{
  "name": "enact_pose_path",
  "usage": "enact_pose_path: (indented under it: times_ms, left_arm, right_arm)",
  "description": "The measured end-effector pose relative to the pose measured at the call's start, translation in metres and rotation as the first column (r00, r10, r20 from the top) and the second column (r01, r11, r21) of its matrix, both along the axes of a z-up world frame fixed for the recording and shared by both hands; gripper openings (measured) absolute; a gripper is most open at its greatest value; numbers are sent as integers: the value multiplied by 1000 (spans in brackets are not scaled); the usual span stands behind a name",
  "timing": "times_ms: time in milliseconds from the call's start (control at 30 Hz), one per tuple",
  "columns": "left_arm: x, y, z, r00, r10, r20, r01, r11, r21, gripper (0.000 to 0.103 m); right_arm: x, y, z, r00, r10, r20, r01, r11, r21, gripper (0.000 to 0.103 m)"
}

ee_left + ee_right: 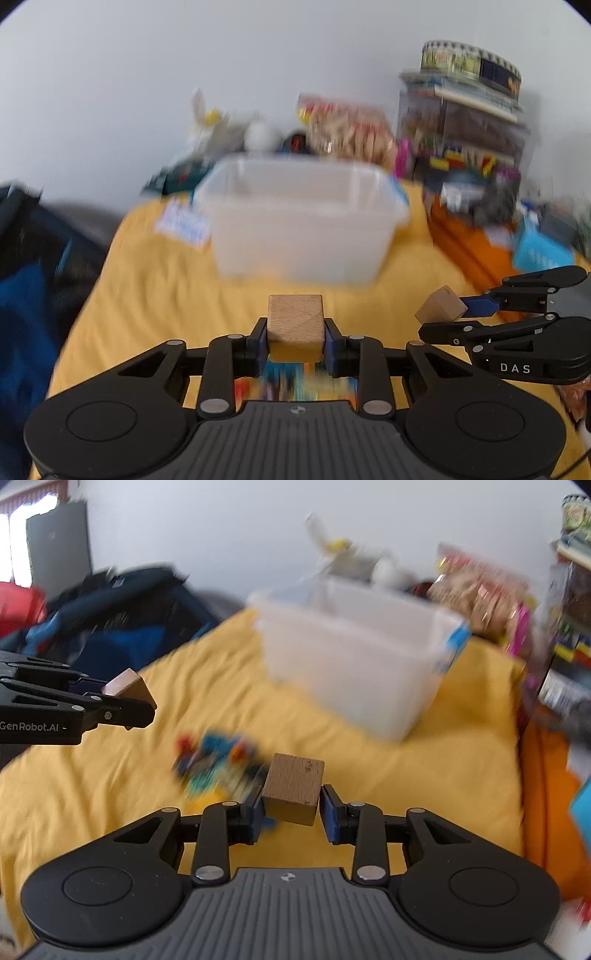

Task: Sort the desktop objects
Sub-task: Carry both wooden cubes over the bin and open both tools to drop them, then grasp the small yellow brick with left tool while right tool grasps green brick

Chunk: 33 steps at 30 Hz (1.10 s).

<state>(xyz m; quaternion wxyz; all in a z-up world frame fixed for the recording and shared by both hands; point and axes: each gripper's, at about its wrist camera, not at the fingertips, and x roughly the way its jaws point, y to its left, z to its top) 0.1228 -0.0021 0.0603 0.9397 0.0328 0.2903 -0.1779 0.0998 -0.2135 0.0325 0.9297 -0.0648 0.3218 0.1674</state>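
In the left wrist view, the left tool (295, 339) clamps a wooden block (295, 323) above the yellow sheet (147, 295), angled down toward the clear bin (303, 221) beyond. At right, the right tool (443, 314) grips its own cube (439, 306). In the right wrist view, that cube (293, 788) sits skewed between the pads (328, 812), bin (354, 672) far right. This looks like the carry step; next, each block must clear the rim before release.
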Motion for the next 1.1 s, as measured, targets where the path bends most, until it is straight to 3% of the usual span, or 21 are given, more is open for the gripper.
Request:
enact_pose_path:
  times_ms: [167, 267, 400, 500, 533, 633, 700, 800, 933, 1100]
  left_arm:
    - [75, -28, 26, 995, -14, 101, 14, 1000, 6, 33]
    - [122, -50, 24, 996, -23, 89, 20, 999, 33, 33]
    - [160, -65, 17, 999, 0, 38, 0, 1000, -20, 33]
    - [171, -68, 5, 999, 21, 39, -21, 1000, -6, 46]
    - [171, -65, 3, 999, 27, 27, -27, 1000, -3, 46]
    - [147, -49, 7, 998, 2, 58, -1, 1000, -16, 49]
    - [123, -37, 10, 996, -13, 91, 14, 1000, -12, 62]
    - [82, -21, 2, 991, -48, 128, 45, 998, 33, 63]
    - [38, -11, -24, 996, -56, 62, 49, 993, 103, 63]
    - [-22, -8, -52, 996, -84, -41, 88, 991, 104, 63]
  right_arm:
    - [59, -8, 35, 987, -86, 135, 86, 996, 6, 36]
    - [101, -14, 39, 984, -139, 109, 134, 990, 49, 36]
    - [134, -14, 29, 978, -189, 87, 187, 982, 25, 36]
    - [143, -11, 14, 976, -207, 70, 208, 978, -4, 38]
    - [142, -9, 11, 976, -203, 72, 205, 979, -16, 39]
    - [122, -10, 17, 977, -179, 114, 180, 984, 7, 39]
    - [107, -13, 22, 977, -153, 146, 153, 988, 13, 40]
    - [82, -13, 25, 983, -95, 157, 96, 995, 3, 40]
    - [42, -11, 13, 994, -32, 106, 35, 999, -32, 40]
    - [-1, -12, -17, 1000, -14, -15, 13, 999, -48, 40]
